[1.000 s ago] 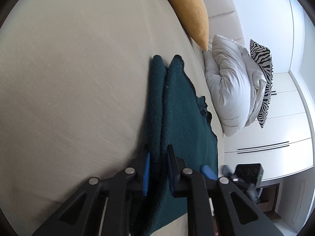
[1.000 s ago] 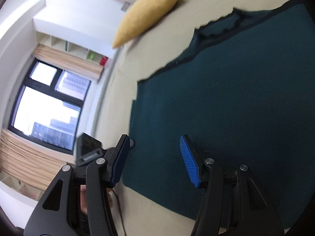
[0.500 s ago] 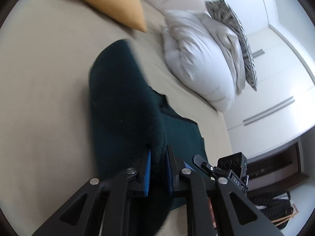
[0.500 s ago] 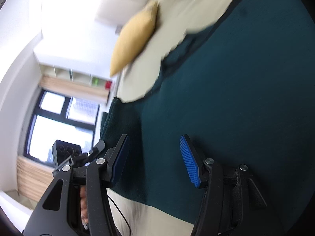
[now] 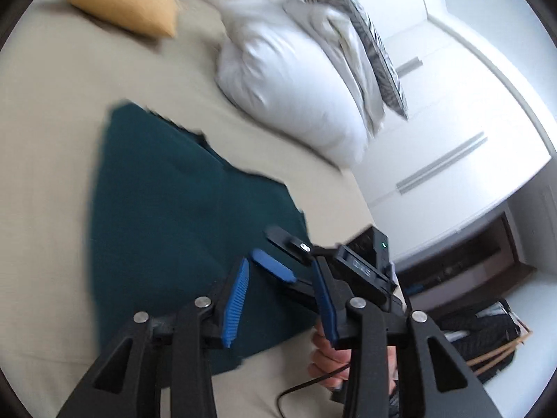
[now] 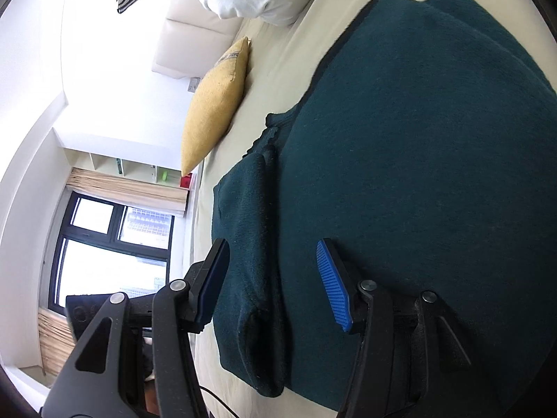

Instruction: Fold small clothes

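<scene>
Garment, dark teal, lies across the frame's middle on the beige bed in the left wrist view; left gripper spread, empty. Right wrist view: garment fills the right, folded flap lower centre; right gripper spread wide, holding nothing.

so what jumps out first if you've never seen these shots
The dark teal garment spread over the beige bed dominates, one side folded over on itself in the right wrist view. Both grippers, left and right, hover open above it. Behind sit a yellow cushion and white pillow.
</scene>
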{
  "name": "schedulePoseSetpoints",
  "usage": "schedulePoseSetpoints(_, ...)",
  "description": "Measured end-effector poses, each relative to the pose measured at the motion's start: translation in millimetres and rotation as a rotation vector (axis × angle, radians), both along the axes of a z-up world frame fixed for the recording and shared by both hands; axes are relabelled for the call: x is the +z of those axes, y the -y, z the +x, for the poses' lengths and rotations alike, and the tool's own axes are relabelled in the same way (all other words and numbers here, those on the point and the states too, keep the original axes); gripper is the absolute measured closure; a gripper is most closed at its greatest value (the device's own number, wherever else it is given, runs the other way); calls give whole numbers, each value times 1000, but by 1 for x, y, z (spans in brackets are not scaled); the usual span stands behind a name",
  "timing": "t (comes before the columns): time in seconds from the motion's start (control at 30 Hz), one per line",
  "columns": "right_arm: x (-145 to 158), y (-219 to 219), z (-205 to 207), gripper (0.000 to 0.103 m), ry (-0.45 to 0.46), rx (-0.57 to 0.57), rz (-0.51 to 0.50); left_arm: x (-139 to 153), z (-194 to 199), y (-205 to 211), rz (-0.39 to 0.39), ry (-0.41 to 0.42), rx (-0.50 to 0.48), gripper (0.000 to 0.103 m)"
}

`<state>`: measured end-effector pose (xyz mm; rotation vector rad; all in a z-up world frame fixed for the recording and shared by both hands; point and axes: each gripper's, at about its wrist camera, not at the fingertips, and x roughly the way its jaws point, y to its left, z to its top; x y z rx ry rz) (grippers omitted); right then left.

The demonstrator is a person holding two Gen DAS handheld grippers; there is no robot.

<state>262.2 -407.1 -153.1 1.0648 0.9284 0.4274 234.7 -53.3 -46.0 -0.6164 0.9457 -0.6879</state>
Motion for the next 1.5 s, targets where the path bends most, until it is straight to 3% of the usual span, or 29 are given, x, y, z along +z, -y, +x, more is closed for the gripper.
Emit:
schedulePoseSetpoints(0.1,10,-11,7,50,9,49,-20,-16,-1,-39,68,-21,89,62)
schedulePoseSetpoints(0.3,5,-73,41,51,-104,169,-117,-64,-10,-75,59,-121,161,62)
schedulePoseSetpoints(0.43,10,-87,53,52,-113,184,-161,-78,-10,-78,39,-142,160,62)
schedulePoseSetpoints(0.47,10,-88,48,60,-110,187,-169,-79,-10,-79,36,-143,158,62)
schedulePoseSetpoints(0.5,11,-90,48,78,-112,194,-185,-79,-11,-78,35,-141,156,62)
schedulePoseSetpoints(0.53,12,-92,48,85,-119,201,-209,-79,-13,-82,34,-140,157,62)
schedulePoseSetpoints(0.57,12,-92,47,90,-123,202,-229,-79,-13,-83,31,-141,159,62)
schedulePoseSetpoints(0.63,17,-88,43,91,-112,201,-264,-77,-14,-84,34,-140,164,62)
schedulePoseSetpoints(0.77,41,-65,34,92,-68,189,-320,-71,-10,-78,43,-138,163,62)
schedulePoseSetpoints(1.03,74,14,15,92,-54,126,-432,-45,1,-31,91,-71,101,50)
schedulePoseSetpoints(1.3,80,93,-11,93,-85,56,-488,-21,19,37,176,11,5,50)
schedulePoseSetpoints(1.5,76,106,-12,93,-87,25,-488,-20,30,75,244,52,-31,45)
